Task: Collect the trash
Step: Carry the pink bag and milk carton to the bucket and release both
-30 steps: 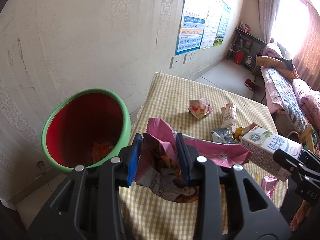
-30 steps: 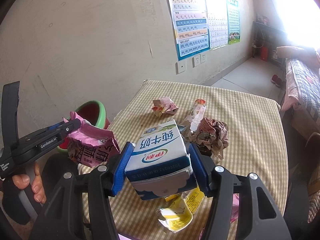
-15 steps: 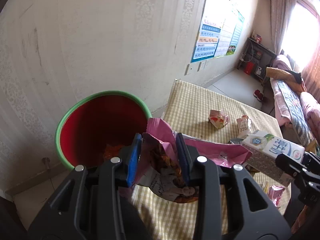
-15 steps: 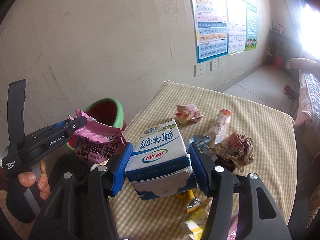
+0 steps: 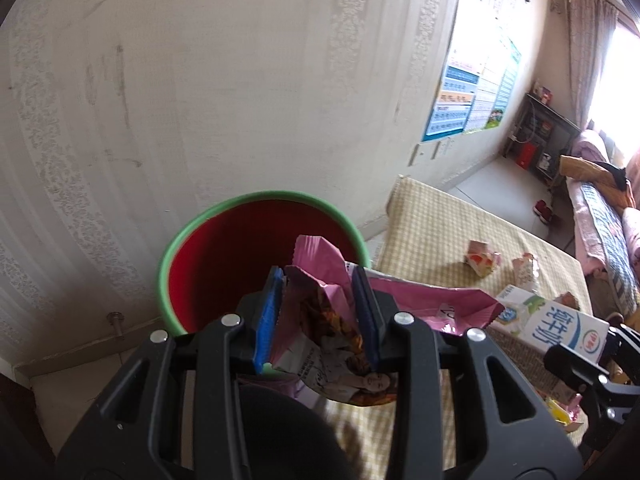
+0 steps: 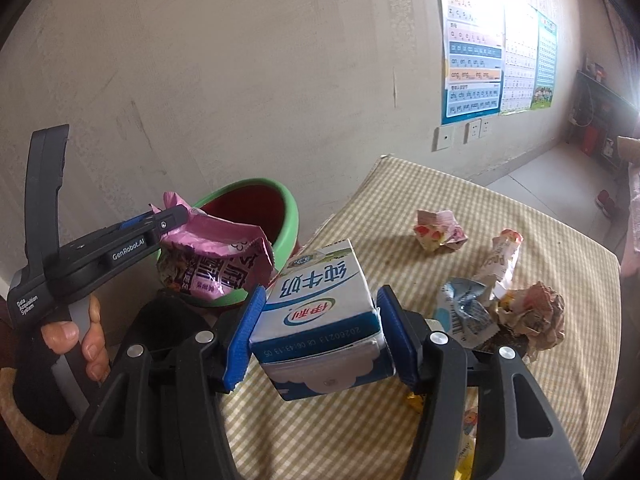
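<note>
My left gripper (image 5: 318,316) is shut on a crumpled pink snack bag (image 5: 320,320), held just over the near rim of a red bin with a green rim (image 5: 224,208). In the right wrist view that same pink snack bag (image 6: 216,256) hangs in front of the bin (image 6: 290,208), with a hand (image 6: 76,336) on the left gripper's handle. My right gripper (image 6: 320,332) is shut on a blue and white milk carton (image 6: 320,300) above the checked tablecloth (image 6: 460,188). The milk carton (image 5: 556,324) also shows at the right of the left wrist view.
Several crumpled wrappers lie on the table: a pink and white one (image 6: 440,232), a white pouch (image 6: 504,256), a blue and white packet (image 6: 464,308) and a brown paper ball (image 6: 532,316). The wall stands close behind the bin. A bed (image 5: 600,216) lies at the far right.
Both grippers have swung left toward the bin with their loads. The bin now sits straight ahead of the left gripper, and the bag hangs over its near rim.
</note>
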Available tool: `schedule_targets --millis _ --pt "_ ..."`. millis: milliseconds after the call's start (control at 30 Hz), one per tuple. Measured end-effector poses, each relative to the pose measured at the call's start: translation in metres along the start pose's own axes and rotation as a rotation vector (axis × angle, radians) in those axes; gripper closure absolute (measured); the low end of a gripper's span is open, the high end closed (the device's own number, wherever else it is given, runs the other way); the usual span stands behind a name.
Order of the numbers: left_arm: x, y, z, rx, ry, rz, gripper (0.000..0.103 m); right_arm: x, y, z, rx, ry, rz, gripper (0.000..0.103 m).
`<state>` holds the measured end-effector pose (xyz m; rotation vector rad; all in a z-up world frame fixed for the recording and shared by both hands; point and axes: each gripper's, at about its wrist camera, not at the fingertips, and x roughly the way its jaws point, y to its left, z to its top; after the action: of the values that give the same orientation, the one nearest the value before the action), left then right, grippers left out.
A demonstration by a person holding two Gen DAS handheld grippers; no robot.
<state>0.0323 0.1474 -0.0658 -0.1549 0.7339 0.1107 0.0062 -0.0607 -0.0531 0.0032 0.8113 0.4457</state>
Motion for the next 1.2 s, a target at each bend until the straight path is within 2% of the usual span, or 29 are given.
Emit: schedule_targets --millis 367,533,767,1033,1067,1133,1200 --pt "0.005 0.026 0.003 -0.029 -0.013 0.059 0.069 0.016 0.018 0.004 -0.024 0.022 0.040 0.047" --pt "0.009 0.045 0.006 -0.036 -0.027 0.128 0.069 0.027 0.024 0.013 -0.035 0.029 0.059 0.047" --pt "0.021 0.074 0.010 -0.064 -0.047 0.229 0.069 0.054 0.037 0.038 -0.006 0.041 0.146 0.047" --pt "0.038 0.089 0.012 -0.078 -0.037 0.283 0.067 0.093 0.059 0.061 0.013 0.066 0.218 0.046" --pt "0.039 0.089 0.012 -0.079 -0.040 0.289 0.064 0.098 0.059 0.063 0.025 0.070 0.230 0.046" --pt "0.039 0.089 0.011 -0.077 -0.047 0.289 0.050 0.102 0.063 0.065 0.038 0.071 0.223 0.040" --pt "0.037 0.087 0.010 -0.067 -0.051 0.286 0.044 0.102 0.062 0.063 0.051 0.064 0.222 0.036"
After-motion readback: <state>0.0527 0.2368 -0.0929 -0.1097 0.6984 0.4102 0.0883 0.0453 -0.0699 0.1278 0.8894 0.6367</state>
